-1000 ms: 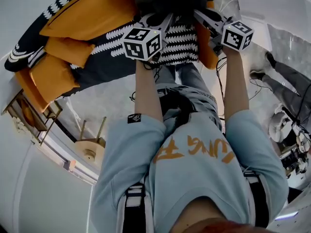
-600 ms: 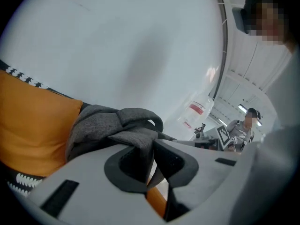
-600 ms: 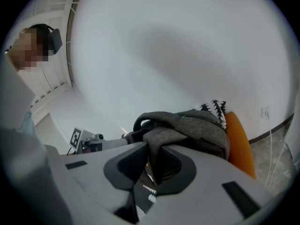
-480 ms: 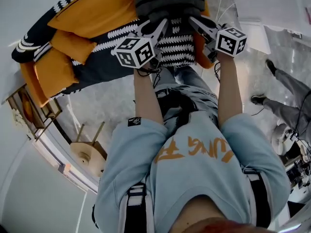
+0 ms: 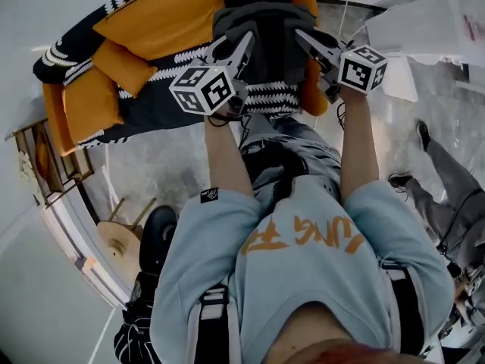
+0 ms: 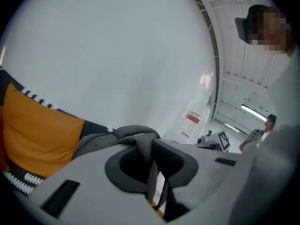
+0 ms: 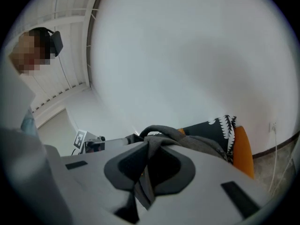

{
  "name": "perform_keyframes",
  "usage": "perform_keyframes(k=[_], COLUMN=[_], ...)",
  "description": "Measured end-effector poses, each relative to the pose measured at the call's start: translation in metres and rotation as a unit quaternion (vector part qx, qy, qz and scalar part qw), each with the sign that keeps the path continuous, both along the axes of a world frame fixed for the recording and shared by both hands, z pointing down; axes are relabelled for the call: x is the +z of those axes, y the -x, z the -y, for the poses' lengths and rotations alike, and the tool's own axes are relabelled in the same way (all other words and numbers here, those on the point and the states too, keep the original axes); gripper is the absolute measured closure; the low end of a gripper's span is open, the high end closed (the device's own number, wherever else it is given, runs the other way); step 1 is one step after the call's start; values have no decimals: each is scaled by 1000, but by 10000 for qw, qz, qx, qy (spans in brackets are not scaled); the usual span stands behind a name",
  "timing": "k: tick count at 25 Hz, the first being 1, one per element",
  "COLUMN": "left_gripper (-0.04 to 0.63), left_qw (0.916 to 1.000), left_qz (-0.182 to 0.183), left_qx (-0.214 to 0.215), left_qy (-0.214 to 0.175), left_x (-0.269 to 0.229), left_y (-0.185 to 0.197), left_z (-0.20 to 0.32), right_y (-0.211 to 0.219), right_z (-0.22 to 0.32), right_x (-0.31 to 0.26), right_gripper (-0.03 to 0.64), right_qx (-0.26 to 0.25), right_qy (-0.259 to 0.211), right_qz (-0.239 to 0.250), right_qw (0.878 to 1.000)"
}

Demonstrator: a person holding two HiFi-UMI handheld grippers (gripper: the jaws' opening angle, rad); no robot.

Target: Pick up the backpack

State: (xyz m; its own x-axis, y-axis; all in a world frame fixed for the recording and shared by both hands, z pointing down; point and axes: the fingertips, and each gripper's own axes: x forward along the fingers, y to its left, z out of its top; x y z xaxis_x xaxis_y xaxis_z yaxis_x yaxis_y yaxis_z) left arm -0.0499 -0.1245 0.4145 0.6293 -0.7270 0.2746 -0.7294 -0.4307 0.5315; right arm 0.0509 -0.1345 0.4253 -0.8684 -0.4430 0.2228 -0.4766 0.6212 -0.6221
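clamping backpack (image 5: 267, 32) edge over sofa (image 5: 163, 14)

The left gripper (image 5: 241, 48) and the right gripper (image 5: 307, 39) each grip the dark grey backpack (image 5: 269, 25) near an orange-cushioned sofa (image 5: 151, 29).

The backpack (image 5: 265, 32) is dark grey. The cushions (image 5: 163, 17) are plain orange. The cover (image 5: 151, 105) under them is black with a white leaf-like pattern. The person's T-shirt (image 5: 303, 279) is light blue with orange letters.
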Motion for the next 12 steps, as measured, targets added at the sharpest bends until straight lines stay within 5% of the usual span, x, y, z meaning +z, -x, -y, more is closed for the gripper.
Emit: perform_keyframes(k=[6, 12], left_gripper=[537, 537], left_qw=[9996, 9947], left_qz=[60, 122], left_qx=[-59, -267], left_qy=[-268, -986], left_x=[-39, -98], left_y=[7, 21], left_z=[-21, -35], right_y=[5, 18], right_z=[-17, -24], right_x=[-37, -99], right_gripper=[565, 566], right_qx=[-659, -1129], right_qy=[-563, -1458], right_qz=[28, 120], right_qw=[9962, 9828])
